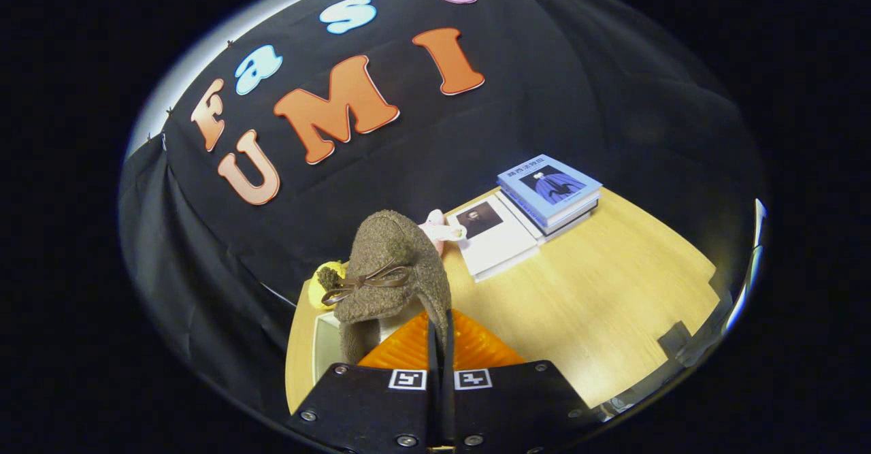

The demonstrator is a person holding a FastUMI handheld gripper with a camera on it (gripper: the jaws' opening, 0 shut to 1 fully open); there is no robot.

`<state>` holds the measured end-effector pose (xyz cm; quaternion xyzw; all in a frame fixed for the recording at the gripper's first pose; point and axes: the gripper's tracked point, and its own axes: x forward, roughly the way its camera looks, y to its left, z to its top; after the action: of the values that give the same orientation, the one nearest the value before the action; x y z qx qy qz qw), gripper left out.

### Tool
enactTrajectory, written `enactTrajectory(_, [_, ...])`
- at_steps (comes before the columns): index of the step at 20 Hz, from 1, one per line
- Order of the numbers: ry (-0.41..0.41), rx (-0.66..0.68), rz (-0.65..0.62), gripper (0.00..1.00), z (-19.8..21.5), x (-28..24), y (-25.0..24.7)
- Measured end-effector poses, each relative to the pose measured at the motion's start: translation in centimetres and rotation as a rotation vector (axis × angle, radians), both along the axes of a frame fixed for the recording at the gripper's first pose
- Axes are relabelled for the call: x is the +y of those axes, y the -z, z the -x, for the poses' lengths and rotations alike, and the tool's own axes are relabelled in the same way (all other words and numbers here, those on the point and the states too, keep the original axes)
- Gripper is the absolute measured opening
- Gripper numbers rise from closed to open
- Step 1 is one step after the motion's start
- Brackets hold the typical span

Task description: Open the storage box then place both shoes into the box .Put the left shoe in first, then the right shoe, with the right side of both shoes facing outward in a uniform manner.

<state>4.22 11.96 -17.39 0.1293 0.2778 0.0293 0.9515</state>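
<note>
Your gripper (440, 345) sat low centre of the frame w/ its two fingers pinched nearly together, clamped on a thin edge of the shoe (391, 270), apparently the collar/heel rim. Both fingers pressed that edge, so you had a real grasp, not a loose touch.

The shoe was a brown fuzzy slipper-type, boucle/wool-like nap, rounded bulbous form, hanging above the fingers just left of centre. A thin brown leather-look bow (367, 282) w/ small pompom ends crossed its front. Its sole side couldn't be made out.

Right under the shoe and just ahead of the fingers was a translucent orange ribbed plastic panel (469, 348), angled like a flap; looked like the lid/door of the storage box (323, 345), whose pale white plastic rim showed at lower left beside the fingers. Couldn't tell how far it was open.

Behind the shoe: a yellow soft rounded object (316, 289) at its left, partly hidden, and a small pink plush-like thing (435, 228) peeking at its upper right.

The table (599, 297) was light wood grain, smooth, matte. Toward centre-right of the frame lay a white book (495, 236) w/ a dark portrait on the cover, flat, and just beside it a stack of books (551, 192) topped by a blue cover.
</note>
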Motion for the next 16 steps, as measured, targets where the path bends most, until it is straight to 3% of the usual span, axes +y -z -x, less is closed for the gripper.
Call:
enactTrajectory(8, [-0.087, 0.091, -0.002, 0.01, 0.2, 8.2, 4.3])
enactTrajectory(16, [-0.087, 0.194, 0.126, 0.01, 0.4, 8.5, 9.5])
